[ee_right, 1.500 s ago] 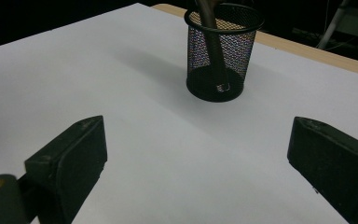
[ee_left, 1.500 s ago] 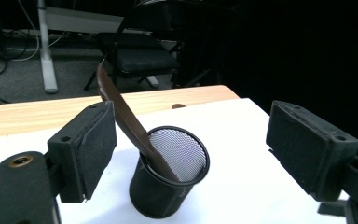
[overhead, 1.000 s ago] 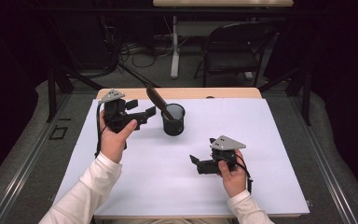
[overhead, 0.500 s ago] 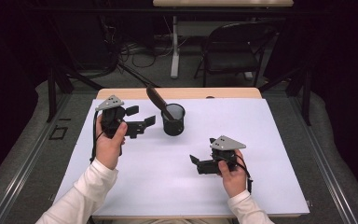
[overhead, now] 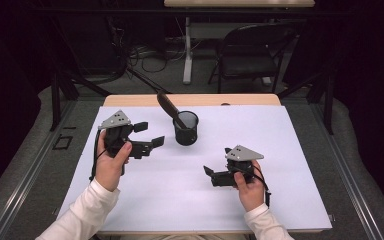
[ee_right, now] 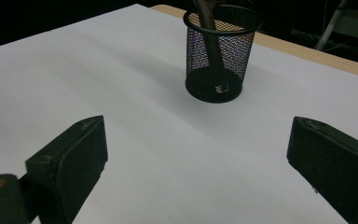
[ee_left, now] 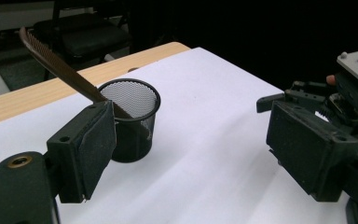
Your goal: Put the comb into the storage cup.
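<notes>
I have pulled my left gripper (overhead: 147,135) back with its fingers wide open, so the long brown comb (overhead: 168,106) now leans alone in the black mesh cup (overhead: 186,128) just past them, my right gripper (overhead: 211,171) open too.

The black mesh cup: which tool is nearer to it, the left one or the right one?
Left. The left tool is open just beside the mesh cup, on its left. The right tool is open farther off, toward the person.

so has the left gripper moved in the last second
Yes. The left gripper has drawn back leftward from the mesh cup, which stays put; its jaws were nearly at the cup, now a clear gap.
</notes>
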A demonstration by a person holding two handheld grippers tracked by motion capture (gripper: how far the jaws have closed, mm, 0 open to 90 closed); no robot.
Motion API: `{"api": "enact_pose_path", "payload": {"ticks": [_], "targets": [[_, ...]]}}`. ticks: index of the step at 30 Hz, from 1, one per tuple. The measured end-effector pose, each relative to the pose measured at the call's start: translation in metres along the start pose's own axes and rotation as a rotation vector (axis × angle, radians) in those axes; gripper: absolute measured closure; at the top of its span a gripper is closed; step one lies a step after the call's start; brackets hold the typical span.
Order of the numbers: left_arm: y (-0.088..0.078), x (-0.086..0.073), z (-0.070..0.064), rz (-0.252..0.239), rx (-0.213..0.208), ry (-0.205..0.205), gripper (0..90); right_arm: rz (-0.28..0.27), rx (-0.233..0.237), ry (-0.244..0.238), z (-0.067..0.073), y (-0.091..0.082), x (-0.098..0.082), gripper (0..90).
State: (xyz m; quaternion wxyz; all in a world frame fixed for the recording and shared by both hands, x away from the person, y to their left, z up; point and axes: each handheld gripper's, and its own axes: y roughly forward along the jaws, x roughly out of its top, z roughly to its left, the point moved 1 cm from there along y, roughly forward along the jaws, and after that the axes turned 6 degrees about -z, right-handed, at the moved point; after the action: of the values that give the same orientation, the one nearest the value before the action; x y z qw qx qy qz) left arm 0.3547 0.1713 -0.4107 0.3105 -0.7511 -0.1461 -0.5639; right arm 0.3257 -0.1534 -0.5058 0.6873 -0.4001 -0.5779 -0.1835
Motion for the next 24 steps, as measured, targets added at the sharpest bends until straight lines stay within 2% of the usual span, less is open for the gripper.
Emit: {"api": "enact_pose_path", "payload": {"ticks": [11,18,24], "targets": [[-0.009,-0.018,-0.006,0.013,-0.024,0.007,16.2,-0.002,-0.001,-0.002,0.000,0.000,0.001,5.1],[-0.020,-0.031,-0.010,0.007,-0.022,0.016,16.1,0.002,0.000,-0.005,0.001,0.001,0.000,5.0],[-0.024,-0.047,-0.009,0.005,-0.017,0.000,16.2,0.001,-0.001,-0.005,0.000,0.001,0.000,5.1]]}}
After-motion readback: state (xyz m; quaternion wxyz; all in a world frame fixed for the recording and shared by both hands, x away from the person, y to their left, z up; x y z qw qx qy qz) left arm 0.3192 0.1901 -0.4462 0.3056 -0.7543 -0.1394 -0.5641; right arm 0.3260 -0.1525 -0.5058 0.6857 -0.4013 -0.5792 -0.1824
